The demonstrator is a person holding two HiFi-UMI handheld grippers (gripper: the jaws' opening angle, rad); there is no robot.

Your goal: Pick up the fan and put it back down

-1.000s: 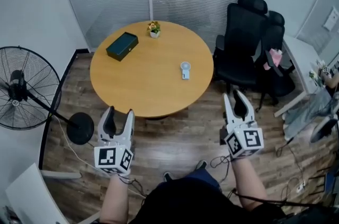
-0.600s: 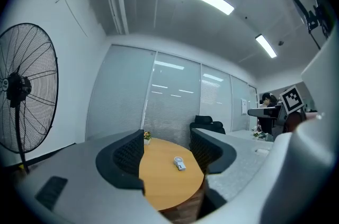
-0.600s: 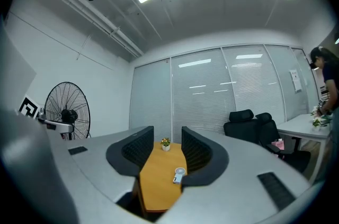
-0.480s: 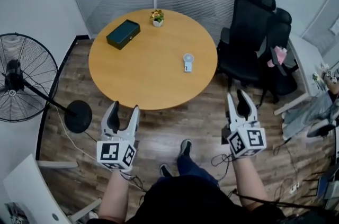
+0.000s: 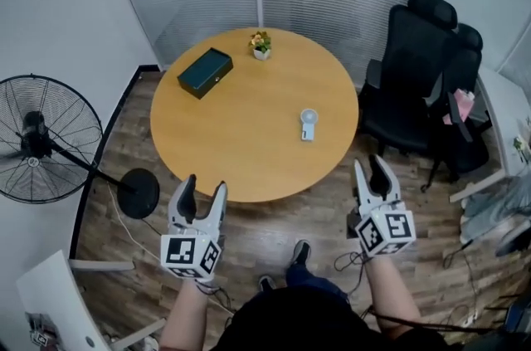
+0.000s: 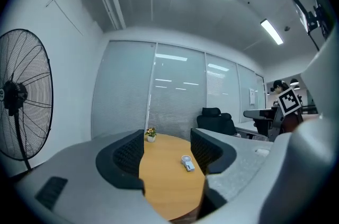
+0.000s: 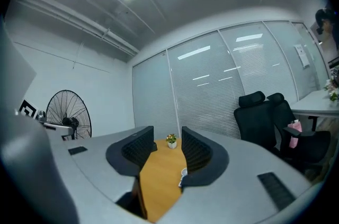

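A small white hand-held fan (image 5: 308,124) lies flat on the right half of a round wooden table (image 5: 241,154). It also shows in the left gripper view as the fan (image 6: 186,162) beyond the jaws, and in the right gripper view as a fan (image 7: 183,173) half hidden by the right jaw. My left gripper (image 5: 204,185) is open and empty at the table's near edge. My right gripper (image 5: 369,165) hangs open and empty over the floor, right of the table. Both point level toward the table, well short of the fan.
A dark green box (image 5: 204,72) and a small potted plant (image 5: 261,43) sit at the table's far side. A black pedestal fan (image 5: 37,143) stands on the floor at the left. Black office chairs (image 5: 415,84) crowd the right. Cables lie on the wood floor.
Both grippers have come forward toward the table; the left one's tips now reach its near edge. The whole view has shifted as the person stepped closer.
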